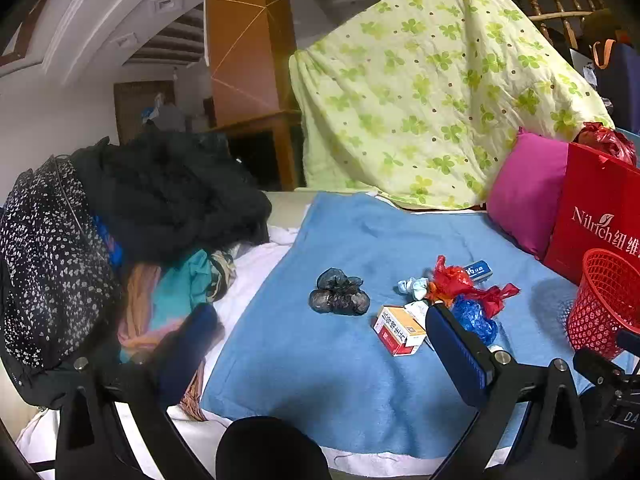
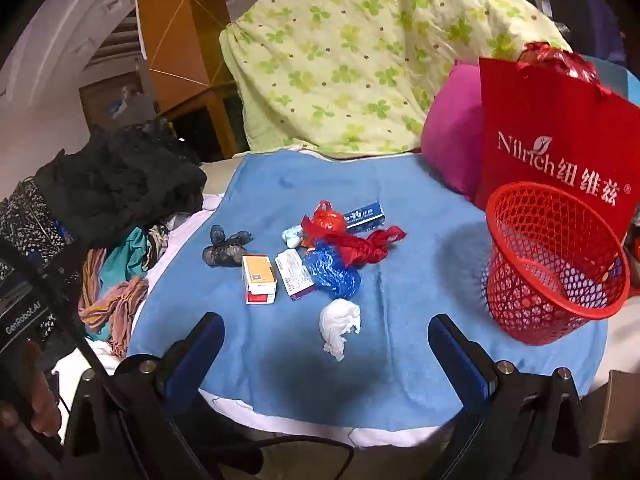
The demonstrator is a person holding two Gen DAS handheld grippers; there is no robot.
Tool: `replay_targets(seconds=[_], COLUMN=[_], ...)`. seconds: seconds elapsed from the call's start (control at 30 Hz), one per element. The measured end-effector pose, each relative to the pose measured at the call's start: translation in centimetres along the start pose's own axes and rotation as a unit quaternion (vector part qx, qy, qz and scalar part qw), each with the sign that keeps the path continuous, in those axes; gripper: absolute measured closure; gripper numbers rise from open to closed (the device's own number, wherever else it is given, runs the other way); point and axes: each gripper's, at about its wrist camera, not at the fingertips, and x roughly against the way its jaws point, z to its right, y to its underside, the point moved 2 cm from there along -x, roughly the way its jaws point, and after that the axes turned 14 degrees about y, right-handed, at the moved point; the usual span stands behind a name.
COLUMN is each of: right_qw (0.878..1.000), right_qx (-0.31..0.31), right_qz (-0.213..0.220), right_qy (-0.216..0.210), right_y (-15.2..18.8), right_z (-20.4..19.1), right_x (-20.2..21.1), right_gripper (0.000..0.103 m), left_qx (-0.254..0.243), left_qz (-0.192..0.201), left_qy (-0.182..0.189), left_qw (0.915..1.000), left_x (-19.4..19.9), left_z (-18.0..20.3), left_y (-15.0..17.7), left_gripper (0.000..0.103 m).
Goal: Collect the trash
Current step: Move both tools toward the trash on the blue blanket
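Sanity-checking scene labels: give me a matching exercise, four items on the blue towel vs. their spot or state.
Items:
1. white tissue
2. red basket
3. black bag
4. orange box

Places:
A. stands at the towel's right edge, in front of the red paper bag
B. leftmost of the trash, beside the clothes pile
C. nearest the right gripper, between its open fingers
D. lies between the black bag and a white box

Pairs: 1-C, 2-A, 3-B, 4-D
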Motion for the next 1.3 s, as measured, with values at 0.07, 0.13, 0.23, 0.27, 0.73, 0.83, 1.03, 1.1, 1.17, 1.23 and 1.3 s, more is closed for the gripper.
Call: replay_targets(seconds=[0.07, 0.13, 0.23, 0.27, 0.73, 0.83, 1.03, 1.1, 1.17, 1.23, 1.3], right_qw=[1.0, 1.0, 1.0, 1.0, 1.0, 1.0, 1.0, 1.0, 1.0, 1.0, 1.0], right_qx=[0.004, 0.008, -0.001, 0.0, 0.011, 0.009, 0.018, 0.02, 0.021, 0.016, 0.018], right_qz=[0.002, 0.003, 0.007, 0.008, 0.016, 0.007, 0.0, -0.004, -0.005, 0.003, 0.001], right_qy=[0.005, 0.007, 0.006, 0.006, 0.012, 0.008, 0.013, 0.013, 0.012, 0.007, 0.006], right_y=[0.1, -0.3, -0.3, -0.3, -0.5, -0.5, -0.3, -0.3, -0.3, -0.2, -0.1], right_z=[-0.2, -0.5, -0.1, -0.1, -0.3, -0.7, -1.0, -1.1, -1.3, -1.5, -1.6], right_x=[0.1, 0.6, 0.4, 0.4, 0.9, 0.8, 0.4, 0.2, 0.1, 0.0, -0.2], right_gripper=[0.0, 0.0, 0.0, 0.0, 0.0, 0.0, 0.0, 0.0, 0.0, 0.0, 0.0], left_qx=[0.0, -0.001, -0.001, 0.0, 0.0, 0.0, 0.002, 0.002, 0.004, 0.005, 0.006], left_qz=[-0.001, -0.001, -0.004, -0.005, -0.02, -0.022, -0.027, -0.029, -0.032, -0.035, -0.038], left_qy=[0.001, 0.001, 0.0, 0.0, 0.003, 0.003, 0.004, 0.003, 0.004, 0.003, 0.003], left_qw=[1.0, 1.0, 1.0, 1.0, 0.9998, 0.9997, 0.9996, 0.9996, 0.9995, 0.9994, 0.9993], left_x=[0.0, 0.0, -0.1, -0.2, -1.1, -1.3, -1.7, -1.8, -2.1, -2.3, -2.6], left_z=[-0.1, -0.1, -0.1, -0.2, -0.4, -0.4, -0.8, -0.8, -0.9, -1.1, -1.2], left_y=[0.0, 0.1, 0.3, 0.3, 0.8, 0.9, 1.2, 1.3, 1.4, 1.6, 1.6], left_gripper=[0.0, 0.0, 0.0, 0.0, 0.0, 0.0, 0.0, 0.0, 0.0, 0.0, 0.0])
